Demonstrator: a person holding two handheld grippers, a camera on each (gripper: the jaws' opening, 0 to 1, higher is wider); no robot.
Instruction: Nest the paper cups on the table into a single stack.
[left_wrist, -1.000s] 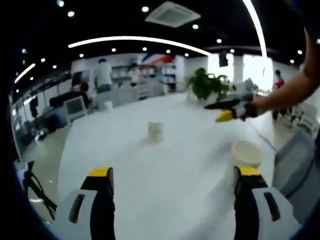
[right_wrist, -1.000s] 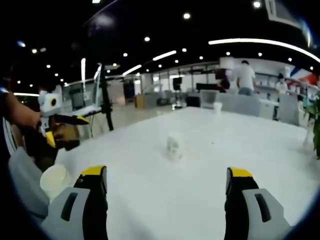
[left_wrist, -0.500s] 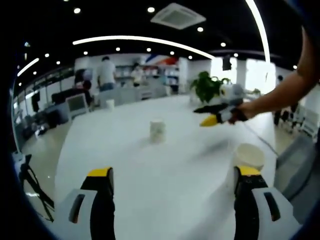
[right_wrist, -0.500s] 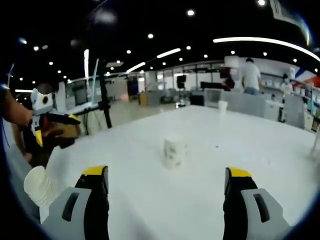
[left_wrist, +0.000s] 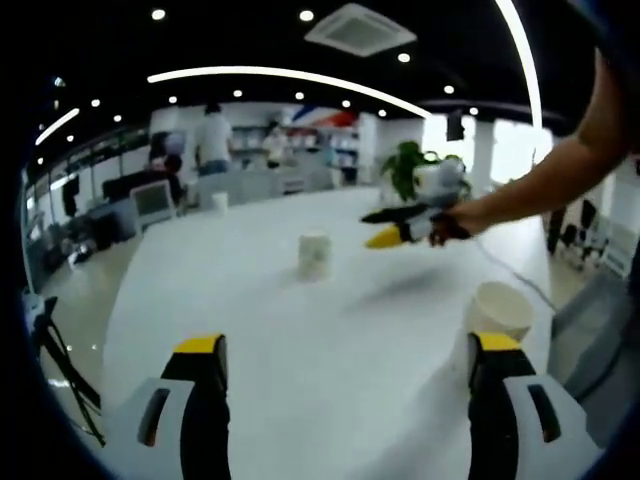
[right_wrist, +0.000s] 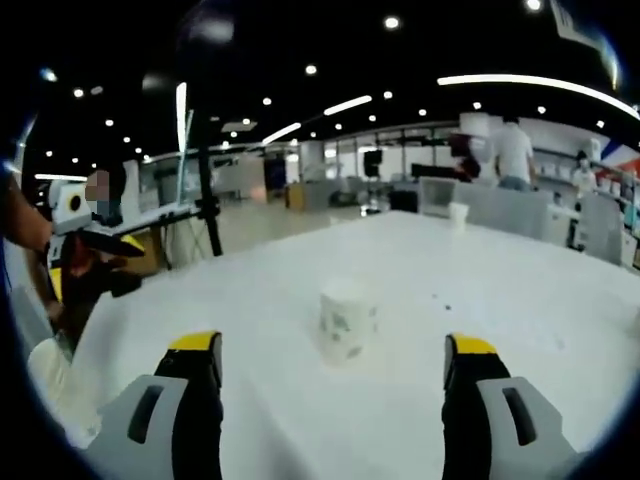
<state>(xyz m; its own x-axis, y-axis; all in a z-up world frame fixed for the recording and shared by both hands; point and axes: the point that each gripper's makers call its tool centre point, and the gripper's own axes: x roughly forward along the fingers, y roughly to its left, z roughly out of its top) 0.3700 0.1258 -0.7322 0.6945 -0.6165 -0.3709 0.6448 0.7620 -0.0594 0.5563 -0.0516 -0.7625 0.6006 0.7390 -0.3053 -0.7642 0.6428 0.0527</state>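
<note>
Nothing is nested yet, judging by the cups standing apart on the long white table (left_wrist: 300, 350). A small white paper cup with a faint printed pattern (right_wrist: 346, 322) stands upright mid-table, ahead of the right gripper (right_wrist: 333, 352), whose yellow-tipped jaws are spread wide and empty. A plain white paper cup with an open mouth (left_wrist: 497, 310) sits just beside the left gripper (left_wrist: 340, 350), also spread wide, holding nothing. A third white cup (left_wrist: 219, 202) stands far off at the table's end.

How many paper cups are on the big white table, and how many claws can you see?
Paper cups: 3 (middle cup, near cup, far cup)
Claws: 2 (left claw, right claw)
Total: 5
</note>
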